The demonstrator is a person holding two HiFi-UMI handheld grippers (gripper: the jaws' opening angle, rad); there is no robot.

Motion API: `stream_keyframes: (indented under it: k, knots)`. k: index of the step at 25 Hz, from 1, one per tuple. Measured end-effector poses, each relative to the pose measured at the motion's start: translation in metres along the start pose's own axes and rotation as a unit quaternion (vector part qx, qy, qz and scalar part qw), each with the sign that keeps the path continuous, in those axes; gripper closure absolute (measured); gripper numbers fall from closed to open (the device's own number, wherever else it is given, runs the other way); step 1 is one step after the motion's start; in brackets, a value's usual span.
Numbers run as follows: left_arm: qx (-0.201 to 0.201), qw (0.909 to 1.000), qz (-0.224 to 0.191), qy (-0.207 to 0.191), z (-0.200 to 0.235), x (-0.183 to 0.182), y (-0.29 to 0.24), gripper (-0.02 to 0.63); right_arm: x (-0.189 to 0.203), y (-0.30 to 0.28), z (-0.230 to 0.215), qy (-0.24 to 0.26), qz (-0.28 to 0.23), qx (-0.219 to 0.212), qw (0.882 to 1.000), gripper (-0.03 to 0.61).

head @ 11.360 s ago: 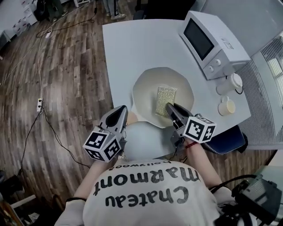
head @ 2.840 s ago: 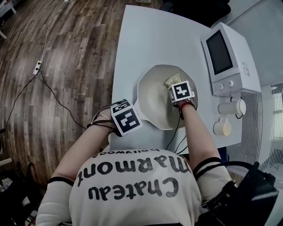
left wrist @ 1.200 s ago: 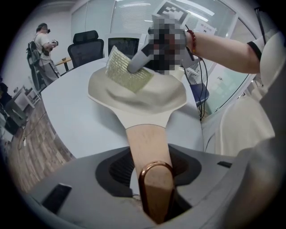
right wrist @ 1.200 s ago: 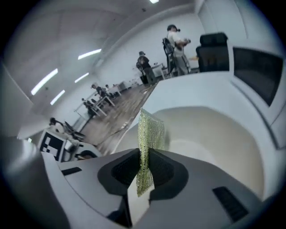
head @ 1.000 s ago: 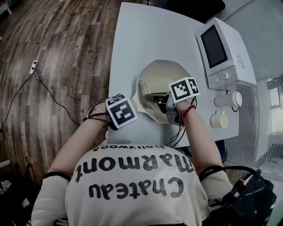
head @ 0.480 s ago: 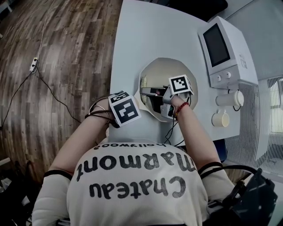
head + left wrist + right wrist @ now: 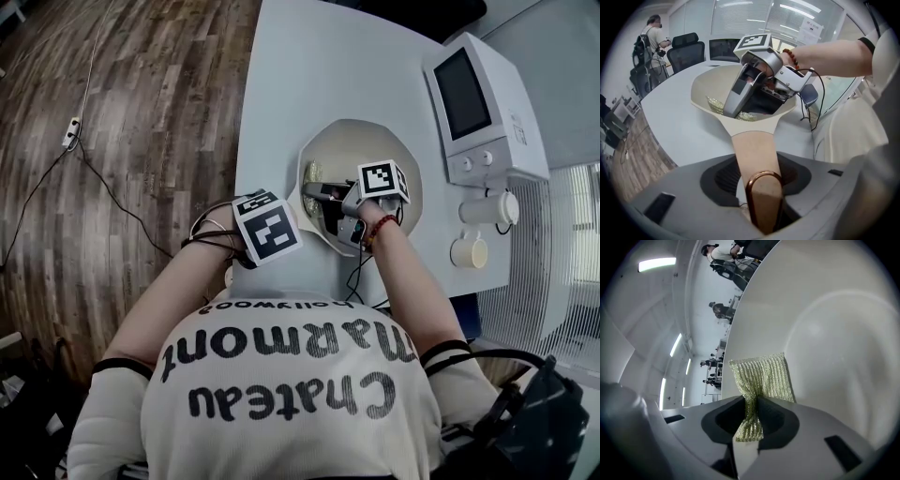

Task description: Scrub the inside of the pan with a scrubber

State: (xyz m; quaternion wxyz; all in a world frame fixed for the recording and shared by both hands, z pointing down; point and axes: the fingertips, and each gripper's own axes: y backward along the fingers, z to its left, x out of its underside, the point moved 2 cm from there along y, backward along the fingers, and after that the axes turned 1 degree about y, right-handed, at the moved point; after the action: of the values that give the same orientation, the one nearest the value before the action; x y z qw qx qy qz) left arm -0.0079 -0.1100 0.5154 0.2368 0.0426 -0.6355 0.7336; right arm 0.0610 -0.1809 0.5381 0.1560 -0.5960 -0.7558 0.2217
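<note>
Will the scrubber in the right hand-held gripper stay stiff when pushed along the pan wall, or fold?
Probably floppy: the scrubber pinches to a narrow waist in the right hand-held gripper and fans out beyond. Its knitted mesh looks light, so it will likely fold against the pan when pushed.

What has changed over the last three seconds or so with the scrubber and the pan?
The right tool, clamped on the scrubber, swept it from the far right side of the pan across to the left inner wall, near the rim. The left tool stayed closed on the handle, and the pan kept its place on the table.
</note>
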Motion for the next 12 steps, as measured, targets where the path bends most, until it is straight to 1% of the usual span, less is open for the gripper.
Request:
stream_keyframes:
  k: [4, 8, 12]
  knots:
    - [0.000, 1.0000, 0.002, -0.001, 0.000, -0.001, -0.001, 0.416, -0.005, -0.001, -0.009, 0.011, -0.006, 0.014, 1.000, 0.499]
    - [0.003, 1.0000, 0.000, 0.002, 0.000, -0.001, 0.001, 0.416, -0.011, 0.000, -0.022, 0.035, -0.011, 0.069, 0.997, 0.503]
    - [0.006, 1.0000, -0.003, 0.007, -0.001, 0.000, 0.002, 0.416, -0.013, 0.001, -0.027, 0.044, -0.015, 0.107, 0.993, 0.509]
